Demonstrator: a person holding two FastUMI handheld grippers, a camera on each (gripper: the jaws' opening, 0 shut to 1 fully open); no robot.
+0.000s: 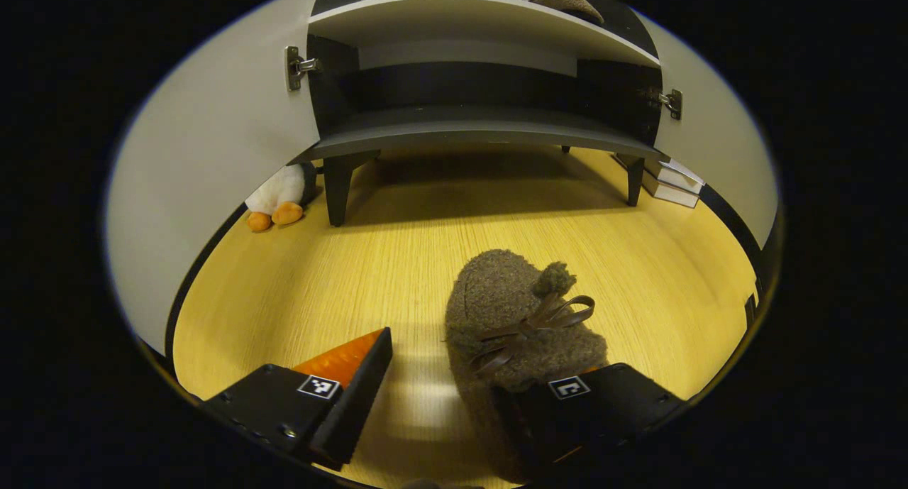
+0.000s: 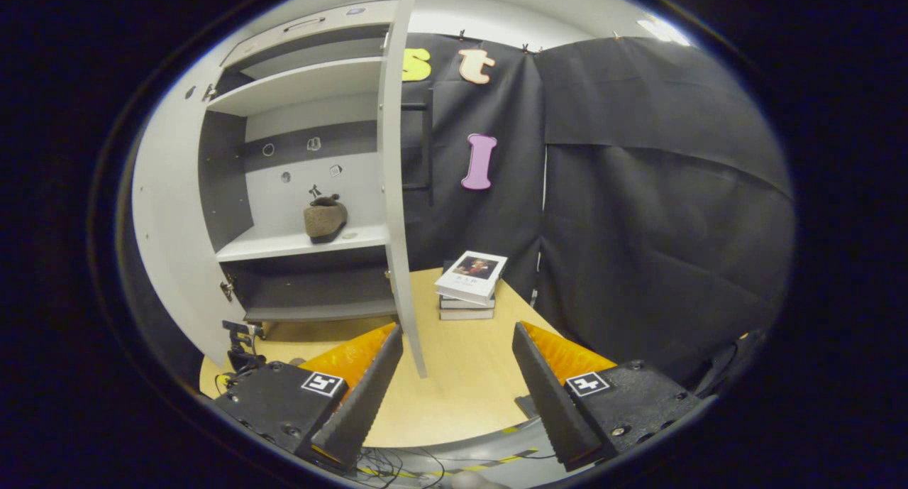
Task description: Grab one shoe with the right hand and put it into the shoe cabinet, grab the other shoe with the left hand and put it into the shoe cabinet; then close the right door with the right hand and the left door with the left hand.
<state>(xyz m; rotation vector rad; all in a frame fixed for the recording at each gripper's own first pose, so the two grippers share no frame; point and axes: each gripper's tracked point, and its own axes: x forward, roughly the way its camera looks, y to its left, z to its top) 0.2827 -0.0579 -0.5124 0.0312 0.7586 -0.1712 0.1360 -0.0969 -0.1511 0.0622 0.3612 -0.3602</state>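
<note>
In the left gripper view the left gripper stands low over the wooden floor with its jaws apart; a fuzzy brown shoe with a bow lies on the floor against the right-hand finger, the other finger clear of it; the shoe cabinet stands ahead with both doors open; a plush penguin sits beside its leg. In the right gripper view the right gripper is spread wide, holding nothing; the second shoe rests on a cabinet shelf; a stack of books lies beyond the right door.
</note>
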